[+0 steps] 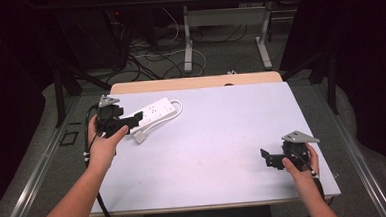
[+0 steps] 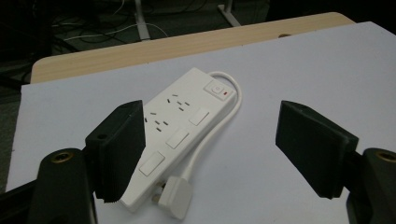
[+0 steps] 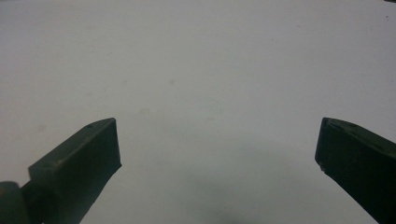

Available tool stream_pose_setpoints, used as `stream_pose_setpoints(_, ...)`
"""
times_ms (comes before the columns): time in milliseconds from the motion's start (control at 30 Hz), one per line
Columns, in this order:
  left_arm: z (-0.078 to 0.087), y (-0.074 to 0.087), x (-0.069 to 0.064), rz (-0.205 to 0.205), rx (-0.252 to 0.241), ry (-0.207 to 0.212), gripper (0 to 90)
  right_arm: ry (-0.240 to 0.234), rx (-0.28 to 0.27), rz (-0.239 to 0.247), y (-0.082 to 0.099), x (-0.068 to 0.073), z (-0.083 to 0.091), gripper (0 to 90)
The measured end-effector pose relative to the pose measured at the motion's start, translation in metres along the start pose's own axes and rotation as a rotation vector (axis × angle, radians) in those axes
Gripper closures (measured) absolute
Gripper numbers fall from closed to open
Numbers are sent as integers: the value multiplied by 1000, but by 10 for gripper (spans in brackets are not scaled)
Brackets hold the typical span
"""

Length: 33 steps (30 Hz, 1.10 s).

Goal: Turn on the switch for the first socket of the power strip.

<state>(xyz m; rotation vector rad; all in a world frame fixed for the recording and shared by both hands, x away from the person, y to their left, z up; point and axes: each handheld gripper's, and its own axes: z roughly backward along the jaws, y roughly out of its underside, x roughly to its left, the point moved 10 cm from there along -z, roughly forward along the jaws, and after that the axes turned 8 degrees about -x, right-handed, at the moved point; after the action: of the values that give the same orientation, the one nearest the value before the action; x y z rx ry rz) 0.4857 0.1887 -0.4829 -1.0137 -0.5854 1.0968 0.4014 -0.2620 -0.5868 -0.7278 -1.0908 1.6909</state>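
Both your grippers gape empty; the power strip (image 2: 175, 135) lies just beyond your left gripper (image 2: 210, 149), untouched.

**Plastic, Paper-Pale Sheet and Wood**

The power strip (image 2: 180, 135) looks like smooth white plastic with a faint sheen; its cord (image 2: 219, 126) and plug (image 2: 175, 198) share the same white, slightly glossy finish. The left gripper (image 2: 210, 149) has matt black pads (image 2: 122, 149), the edge of one finely ribbed, and its body looks like dull black plastic. The right gripper (image 3: 217, 163) shows the same matt black. A grey plate (image 1: 299, 137) on it looks like flat, unpolished metal. The table (image 1: 222, 137) has a smooth, matt, pale cover; a light wood edge (image 1: 194, 82) with a plain finish shows behind it.
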Motion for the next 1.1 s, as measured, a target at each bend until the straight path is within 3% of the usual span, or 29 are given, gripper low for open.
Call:
stream_pose_setpoints(467, -16, -16, 4, 18, 1, -19, 244, 5, 6, -13, 1, -1, 0, 0)
stream_pose_setpoints(633, -24, -20, 5, 62, -6, -19, 259, 2, 11, -12, 2, -2, 0, 0)
stream_pose_setpoints(800, -35, -22, 7, 94, -2, -21, 295, -3, 11, -12, 2, -1, -1, 0)
stream_pose_setpoints(1033, -46, -21, 8, 96, 7, -30, 333, -4, 19, -16, 3, -1, -1, 0)
stream_pose_setpoints(1100, -49, -20, 7, 105, 13, -19, 389, -8, 17, -10, 4, -2, -2, 0)
